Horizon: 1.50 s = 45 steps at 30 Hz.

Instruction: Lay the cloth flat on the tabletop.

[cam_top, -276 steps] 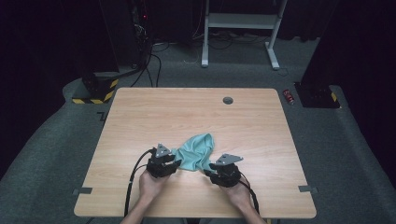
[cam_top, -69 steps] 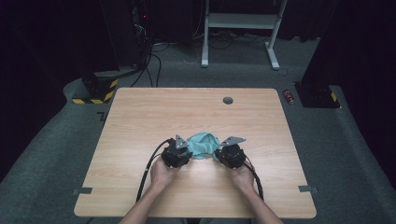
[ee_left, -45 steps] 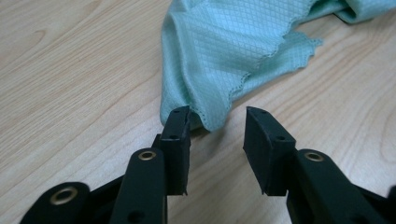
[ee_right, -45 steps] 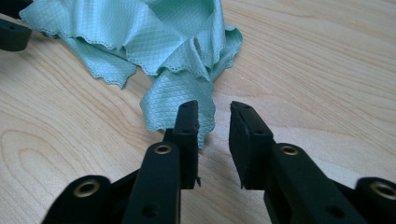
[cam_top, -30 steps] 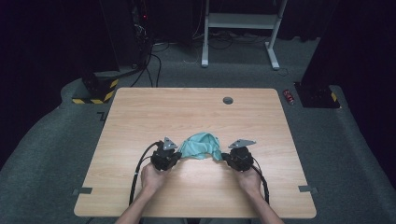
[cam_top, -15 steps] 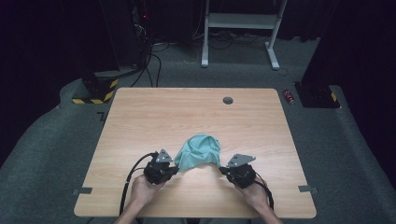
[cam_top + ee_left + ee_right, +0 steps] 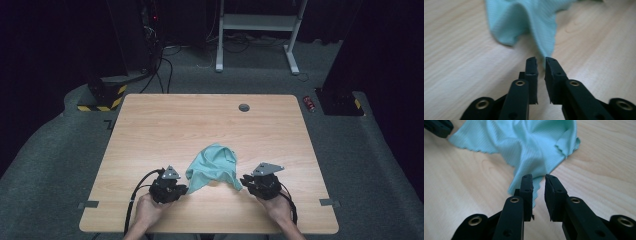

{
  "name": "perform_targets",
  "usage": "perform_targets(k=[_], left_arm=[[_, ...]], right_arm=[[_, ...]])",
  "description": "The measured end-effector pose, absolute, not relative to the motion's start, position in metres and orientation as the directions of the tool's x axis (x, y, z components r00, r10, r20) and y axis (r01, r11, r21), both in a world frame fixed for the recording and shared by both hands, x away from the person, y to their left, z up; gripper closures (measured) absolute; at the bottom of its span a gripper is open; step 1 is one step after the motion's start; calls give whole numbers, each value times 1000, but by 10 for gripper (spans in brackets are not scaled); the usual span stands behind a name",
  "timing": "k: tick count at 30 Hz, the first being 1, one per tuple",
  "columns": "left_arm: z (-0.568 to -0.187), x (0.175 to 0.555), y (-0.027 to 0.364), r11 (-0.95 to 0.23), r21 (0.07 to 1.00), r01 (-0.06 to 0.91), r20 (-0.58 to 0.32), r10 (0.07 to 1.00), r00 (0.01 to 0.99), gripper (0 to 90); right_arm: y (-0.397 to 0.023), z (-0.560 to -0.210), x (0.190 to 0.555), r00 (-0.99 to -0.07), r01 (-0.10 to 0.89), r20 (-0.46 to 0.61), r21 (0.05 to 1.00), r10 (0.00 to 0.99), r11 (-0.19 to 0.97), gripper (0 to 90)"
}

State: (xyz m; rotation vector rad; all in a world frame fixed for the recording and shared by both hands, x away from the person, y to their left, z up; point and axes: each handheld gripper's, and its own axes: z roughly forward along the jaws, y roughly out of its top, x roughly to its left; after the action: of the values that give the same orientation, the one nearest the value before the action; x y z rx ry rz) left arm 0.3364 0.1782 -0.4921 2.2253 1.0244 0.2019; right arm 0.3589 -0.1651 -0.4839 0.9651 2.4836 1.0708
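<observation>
A mint-green cloth lies rumpled on the wooden table, its two near corners pulled out towards me. My left gripper rests at the left corner, my right gripper at the right one. In the left gripper view the jaws have just been opening to a narrow gap, and the cloth tip ends right at them, unpinched. In the right gripper view the jaws have just been opening too; a cloth corner lies in the gap, loose. The left gripper shows far off there.
A round dark grommet sits near the table's far edge. Grey tape tabs mark the near corners. On the floor behind are a white frame's legs, a yellow-black striped base and a small red can.
Both hands have drawn back towards the near edge, dragging the cloth's corners with them. The jaws of both grippers have then parted and let go of the cloth.
</observation>
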Motion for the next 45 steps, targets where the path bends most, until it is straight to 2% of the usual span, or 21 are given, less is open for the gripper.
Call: perform_targets(k=[5, 9, 14, 18, 22, 31, 33, 35, 39, 45], left_arm=[[-489, 350, 187, -408, 653, 638, -121, 775, 620, 670], [-493, 366, 180, -406, 644, 649, -100, 796, 597, 664], [-503, 379, 168, -408, 628, 662, -93, 806, 584, 677], [-507, 386, 163, -405, 626, 666, -100, 806, 584, 746], [-504, 390, 157, -452, 614, 648, -76, 783, 618, 872], [-469, 399, 166, -455, 676, 580, -11, 781, 625, 874], [-470, 406, 163, -450, 674, 586, -11, 787, 617, 843], [-476, 412, 159, -442, 658, 610, -15, 802, 597, 773], [-485, 405, 156, -451, 647, 615, 13, 813, 582, 637], [-482, 376, 163, -447, 658, 607, 17, 814, 581, 588]], right_arm=[[-150, -489, 376, -699, 515, 39, 720, 714, 465, 708], [-136, -493, 386, -678, 522, 15, 713, 735, 468, 669], [-127, -498, 394, -669, 554, 39, 692, 742, 463, 662], [-123, -506, 398, -675, 571, 38, 659, 737, 489, 728], [-120, -509, 397, -697, 543, -6, 650, 718, 533, 884], [-139, -488, 384, -704, 500, -30, 689, 710, 525, 893], [-138, -488, 385, -705, 495, -53, 677, 707, 545, 889], [-134, -493, 387, -702, 502, -68, 659, 709, 560, 878], [-132, -500, 392, -684, 536, -51, 642, 728, 549, 779], [-142, -491, 384, -671, 528, -27, 685, 741, 502, 705]])
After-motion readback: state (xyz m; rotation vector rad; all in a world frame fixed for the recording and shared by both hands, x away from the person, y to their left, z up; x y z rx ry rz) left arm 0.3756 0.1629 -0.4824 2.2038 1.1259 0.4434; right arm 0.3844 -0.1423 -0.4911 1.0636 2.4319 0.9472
